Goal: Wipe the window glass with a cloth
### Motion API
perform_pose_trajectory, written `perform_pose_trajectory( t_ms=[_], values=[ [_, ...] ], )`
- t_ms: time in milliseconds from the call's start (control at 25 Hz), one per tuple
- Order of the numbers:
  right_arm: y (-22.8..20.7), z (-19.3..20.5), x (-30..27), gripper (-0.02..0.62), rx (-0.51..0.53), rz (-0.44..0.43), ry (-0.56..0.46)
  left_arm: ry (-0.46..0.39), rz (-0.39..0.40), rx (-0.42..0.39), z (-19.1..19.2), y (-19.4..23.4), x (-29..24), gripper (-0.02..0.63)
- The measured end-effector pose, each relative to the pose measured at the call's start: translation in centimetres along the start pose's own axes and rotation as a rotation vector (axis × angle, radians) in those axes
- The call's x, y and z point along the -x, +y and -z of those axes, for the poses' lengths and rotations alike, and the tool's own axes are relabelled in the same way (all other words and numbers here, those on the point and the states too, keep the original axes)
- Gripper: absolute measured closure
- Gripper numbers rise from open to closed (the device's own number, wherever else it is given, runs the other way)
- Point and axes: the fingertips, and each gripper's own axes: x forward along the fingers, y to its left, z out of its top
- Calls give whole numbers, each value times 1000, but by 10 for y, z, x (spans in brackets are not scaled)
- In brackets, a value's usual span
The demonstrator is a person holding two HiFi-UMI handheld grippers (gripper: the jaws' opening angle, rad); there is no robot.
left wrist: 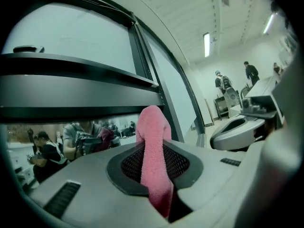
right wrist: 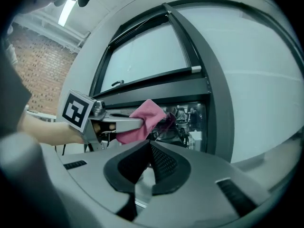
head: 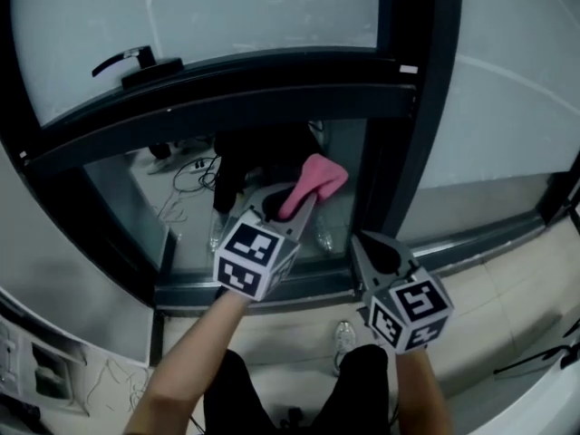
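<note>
I am looking steeply down at a window set in a dark frame [head: 272,107]. A frosted pane [head: 227,16] fills the top of the frame, with a black handle [head: 136,59] at upper left. The clear window glass [head: 186,211] sits below the crossbar, left of centre, and mirrors cables and dark shapes. A thick dark post [head: 421,125] runs down right of centre, with more frosted glass beyond it. At the bottom the floor [head: 489,306] is pale tile, and a light shoe [head: 344,338] shows between my legs. The left gripper view takes in a white room with a long ceiling lamp [left wrist: 206,44] and people [left wrist: 223,82] standing far off at upper right. The right gripper view catches a brick wall [right wrist: 42,75] at upper left. The left gripper [head: 292,205], grey and smooth with mesh-textured pads, has its jaws closed on a pink cloth [head: 313,181]. The cloth is soft and nubbly, folded into a blunt tongue that sticks out past the jaw tips. It is up by the clear glass, near that pane's right edge beside the post; I cannot tell whether it touches. The right gripper [head: 381,247] sits lower right of centre, its jaws together with nothing between them, close beside the left one. The glass lies open to the left of the cloth.
</note>
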Motion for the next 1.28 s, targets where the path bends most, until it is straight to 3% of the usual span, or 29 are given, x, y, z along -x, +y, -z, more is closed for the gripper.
perform_pose_trajectory(
  t_ms=[400, 720, 920, 1280],
  values=[
    [-58, 16, 14, 597, 18, 36, 28, 8, -41, -177, -17, 5, -113, 541],
    [-89, 26, 8, 597, -16, 46, 33, -17, -108, -273, -29, -3, -164, 541],
    [-98, 34, 5, 597, -21, 48, 40, -18, -163, -293, -38, 10, -173, 543],
    [-105, 73, -2, 597, -61, 29, 71, 29, -127, -299, -7, 2, -180, 545]
  ],
)
